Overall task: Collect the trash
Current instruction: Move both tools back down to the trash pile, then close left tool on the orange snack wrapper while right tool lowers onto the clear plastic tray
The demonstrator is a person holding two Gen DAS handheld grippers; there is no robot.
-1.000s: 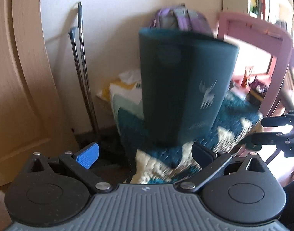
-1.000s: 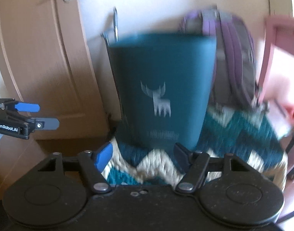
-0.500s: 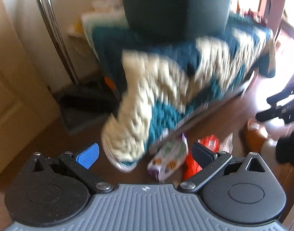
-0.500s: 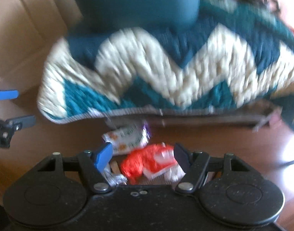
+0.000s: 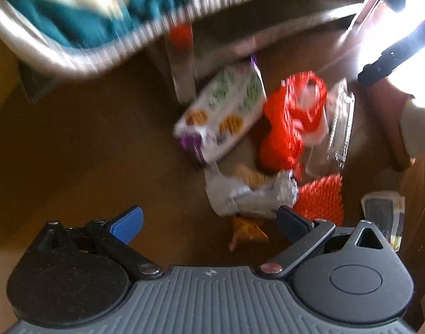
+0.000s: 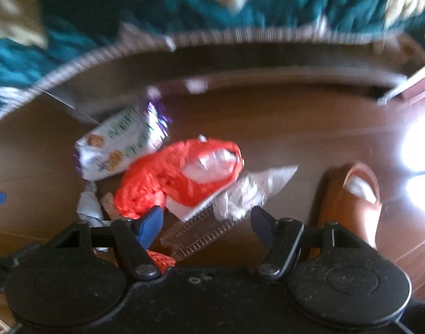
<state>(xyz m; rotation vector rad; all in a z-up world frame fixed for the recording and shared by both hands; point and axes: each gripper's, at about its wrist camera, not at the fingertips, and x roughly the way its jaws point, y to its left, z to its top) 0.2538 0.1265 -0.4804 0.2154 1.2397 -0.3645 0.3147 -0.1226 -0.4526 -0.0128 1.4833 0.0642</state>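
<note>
A heap of trash is seen on the brown wooden floor (image 6: 309,117) below the teal-and-cream blanket (image 6: 81,8): a white snack packet (image 5: 223,114) with blurred, unreadable green print, a crumpled red plastic bag (image 6: 167,181) beside it, and a clear plastic tray (image 6: 195,236). The left gripper (image 5: 209,220) and right gripper (image 6: 206,220) are held wide apart and empty above the heap.

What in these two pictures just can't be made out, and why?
- Cookie packet, left wrist view: print lost to motion blur.
- Orange mesh, right wrist view: mostly hidden behind the right gripper.
- Blanket, both views: cut off by the top edge.
- Small box, left wrist view: contents unclear.
</note>
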